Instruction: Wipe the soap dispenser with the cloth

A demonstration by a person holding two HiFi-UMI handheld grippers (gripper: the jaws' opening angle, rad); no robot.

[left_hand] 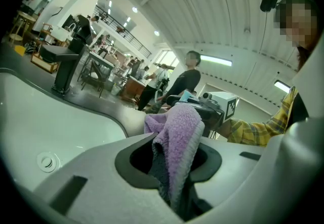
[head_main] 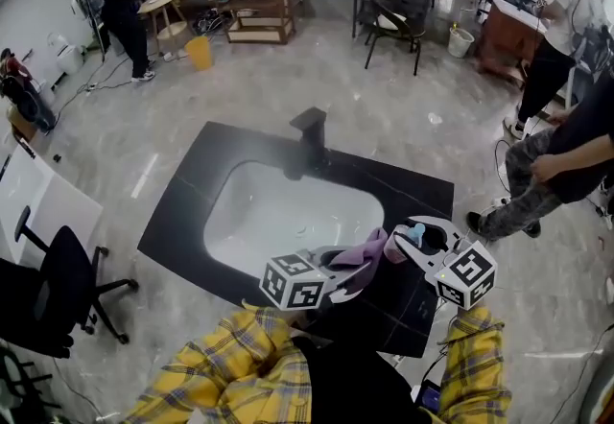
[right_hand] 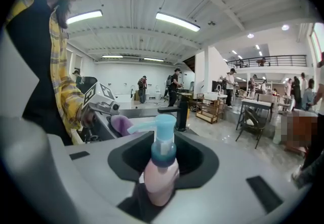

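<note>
We clamp the cloth [left_hand: 177, 137] in the left gripper [head_main: 353, 264], and the right gripper [head_main: 414, 245] grips the dispenser [right_hand: 161, 167] at its 3 o'clock; wiping looks not yet begun.

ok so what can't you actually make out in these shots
- soap dispenser base: right gripper view, sunk between the jaws of the right tool; head view shows only its blue pump.
- cloth lower end: left gripper view, buried in the left tool.
- whether cloth and soap dispenser touch: head view, too small and overlapped.
- sink near rim: head view, behind both tools and the yellow sleeves.
</note>
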